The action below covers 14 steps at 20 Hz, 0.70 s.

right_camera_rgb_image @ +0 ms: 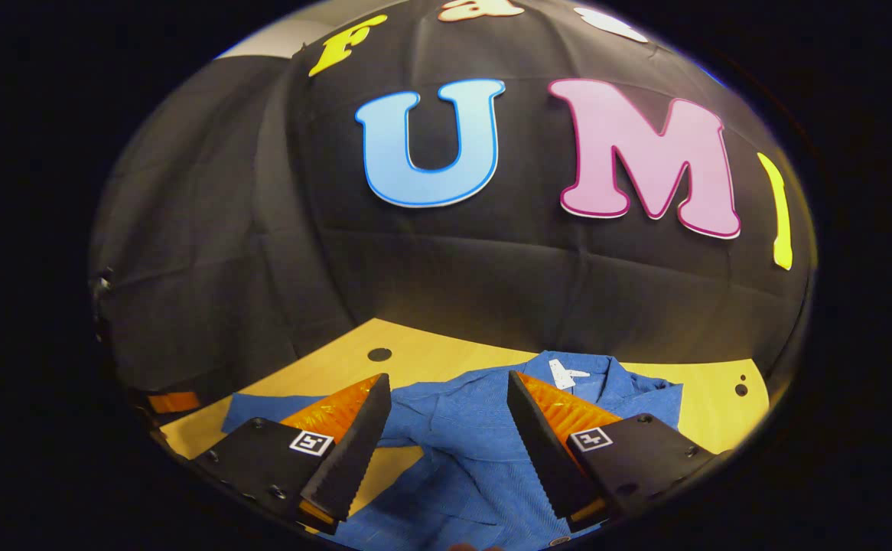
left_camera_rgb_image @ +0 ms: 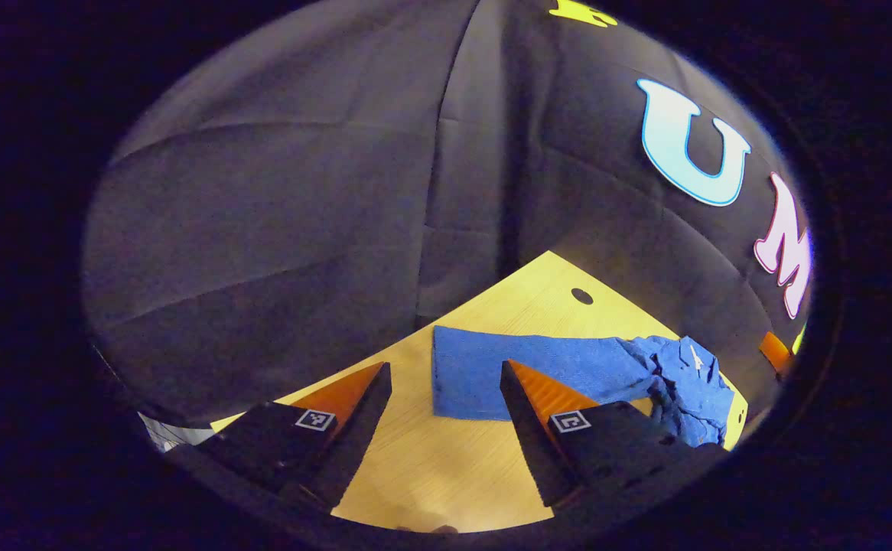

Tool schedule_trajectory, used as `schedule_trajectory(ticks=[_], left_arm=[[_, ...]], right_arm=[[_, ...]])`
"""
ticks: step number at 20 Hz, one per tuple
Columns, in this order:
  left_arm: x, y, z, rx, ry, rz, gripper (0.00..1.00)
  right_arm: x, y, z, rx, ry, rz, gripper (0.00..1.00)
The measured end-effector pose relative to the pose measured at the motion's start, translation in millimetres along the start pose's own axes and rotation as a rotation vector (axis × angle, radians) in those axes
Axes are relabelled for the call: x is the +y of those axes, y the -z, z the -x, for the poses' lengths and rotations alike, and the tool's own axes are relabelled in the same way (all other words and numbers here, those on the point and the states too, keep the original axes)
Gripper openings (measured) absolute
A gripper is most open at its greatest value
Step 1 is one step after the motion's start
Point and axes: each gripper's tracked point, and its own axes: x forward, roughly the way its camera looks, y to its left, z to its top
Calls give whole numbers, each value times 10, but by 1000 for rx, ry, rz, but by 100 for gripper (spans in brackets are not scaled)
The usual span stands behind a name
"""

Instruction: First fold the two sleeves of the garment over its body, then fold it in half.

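Partly, right gripper [right_camera_rgb_image: 446, 413] hides blue garment [right_camera_rgb_image: 461, 451].

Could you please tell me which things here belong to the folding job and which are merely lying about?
Belongs to the job:
- blue garment, one sleeve stretched flat
- left claw, open
- right claw, open, over the garment

Merely about:
- wooden table
- black cloth wall
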Motion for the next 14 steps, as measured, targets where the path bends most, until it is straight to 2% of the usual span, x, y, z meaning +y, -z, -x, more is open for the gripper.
schedule_trajectory(ticks=[5,6,8,9,11,12,13,14], left_arm=[[-152,269,-546,160,-60,-60,85],[-141,334,-611,180,-79,-73,89],[-129,377,-669,189,-140,-104,85],[-155,407,-752,197,-149,-124,81],[-269,445,-770,204,-155,-178,81],[-288,402,-753,202,-154,-176,75],[-336,430,-784,212,-154,-168,58],[-377,413,-772,204,-140,-166,53]], right_arm=[[-582,179,381,8,78,57,99],[-683,188,438,4,89,69,99],[-879,222,511,11,119,85,99],[-924,253,532,20,121,73,99],[-1003,267,542,29,115,27,99],[-1069,273,538,31,119,15,99],[-1151,283,548,34,127,15,99],[-1235,302,564,38,138,20,99]])
